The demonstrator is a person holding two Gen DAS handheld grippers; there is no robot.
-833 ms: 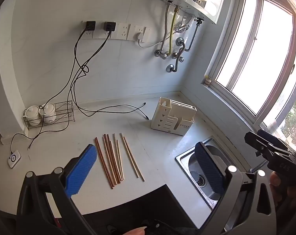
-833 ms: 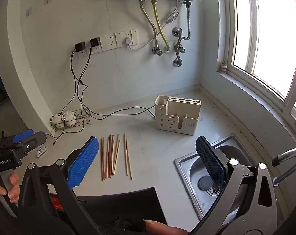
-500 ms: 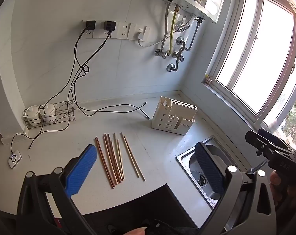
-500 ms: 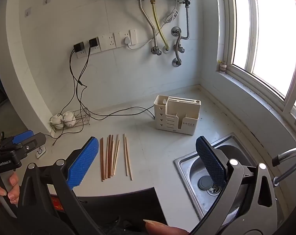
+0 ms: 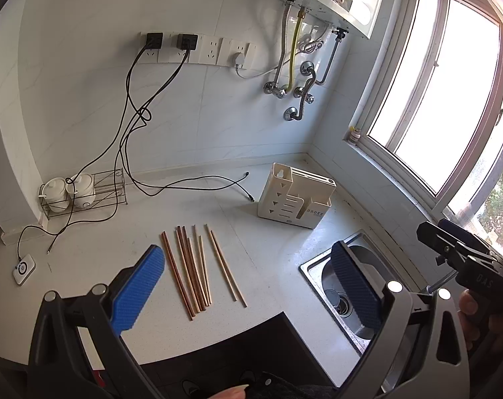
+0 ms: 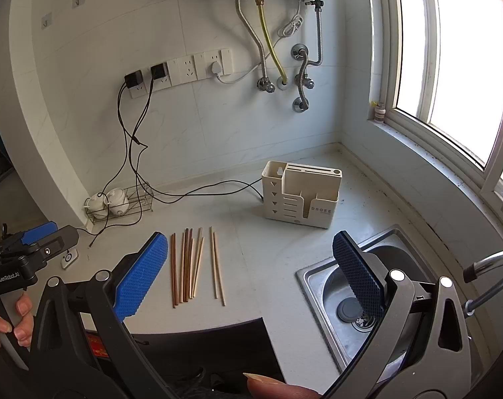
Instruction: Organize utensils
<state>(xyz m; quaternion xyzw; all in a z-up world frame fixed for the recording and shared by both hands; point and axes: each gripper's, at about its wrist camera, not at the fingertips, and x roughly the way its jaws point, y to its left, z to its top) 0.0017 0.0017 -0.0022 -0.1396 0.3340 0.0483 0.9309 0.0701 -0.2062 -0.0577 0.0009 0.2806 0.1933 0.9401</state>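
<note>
- My left gripper (image 5: pixel 248 286) is nearest in its own cam: blue ribbed pads spread wide, nothing between them, hanging over the counter's front edge.
- My right gripper (image 6: pixel 251 272) is the same: pads as far apart as they go, empty, above the counter edge w/ the sink (image 6: pixel 313 274) under its right finger.
- In the right cam my left hand (image 6: pixel 8 319) shows at the left edge, wrapped round the left gripper's handle.
- Chopsticks (image 5: pixel 193 266) lie flat on the pale counter (image 5: pixel 268 249), just past the front edge, between the two pads in both cams.
- They're thin straight sticks, approx ten of them; a reddish-brown bunch on the left, paler tan ones toward the right, incl. a pair set slightly apart on the right.
- Long axis runs front to back, roughly parallel; far ends point toward the wall, near ends toward me. In the left cam they fan a bit, leaning left at the far end.
- Sink sits right of the sticks, well apart.
- Further back, the cream utensil holder (image 6: pixel 301 196) stands upright w/ slots and open compartments, behind and right of the sticks, not touching them.
- A black cable (image 5: pixel 198 183) trails across the counter behind the sticks, ending near the holder.
</note>
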